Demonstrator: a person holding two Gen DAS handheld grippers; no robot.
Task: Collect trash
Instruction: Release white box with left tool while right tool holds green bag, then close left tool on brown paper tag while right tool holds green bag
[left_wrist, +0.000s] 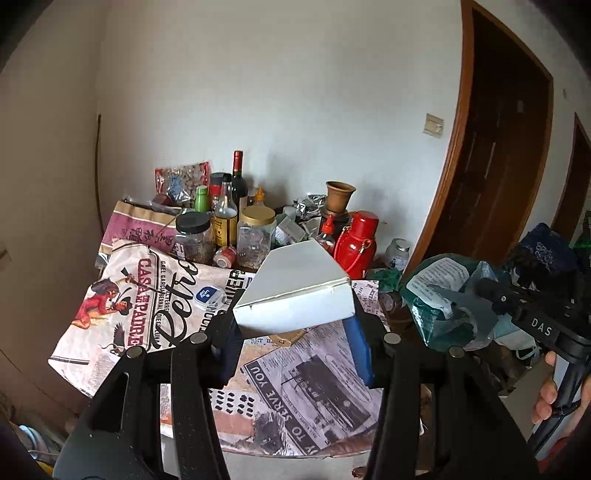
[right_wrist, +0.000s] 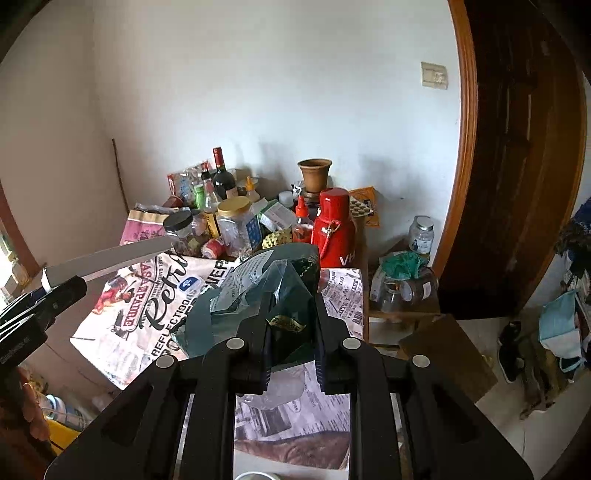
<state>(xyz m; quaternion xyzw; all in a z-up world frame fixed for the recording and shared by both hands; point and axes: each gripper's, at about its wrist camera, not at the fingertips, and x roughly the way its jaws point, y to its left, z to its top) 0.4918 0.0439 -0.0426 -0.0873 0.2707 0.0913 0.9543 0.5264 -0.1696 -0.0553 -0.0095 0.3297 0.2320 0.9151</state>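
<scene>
Cluttered with jars, the newspaper-covered table (left_wrist: 295, 387) lies below. A white box (left_wrist: 295, 291), judged light and stiff, is clamped across its sides by the left hand-held gripper (left_wrist: 295, 332); a soft, crinkly green bag (right_wrist: 258, 295) is pinched by the right hand-held gripper (right_wrist: 293, 354).

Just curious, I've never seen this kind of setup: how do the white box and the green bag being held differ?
The white box is rigid and flat-sided; the green bag is soft and crumpled. The box is plain white, the bag dark green with printed labels. The left gripper spans the box with fingers wide apart; the right gripper pinches the bag more narrowly. Both are held above the newspaper-print tablecloth.
</scene>
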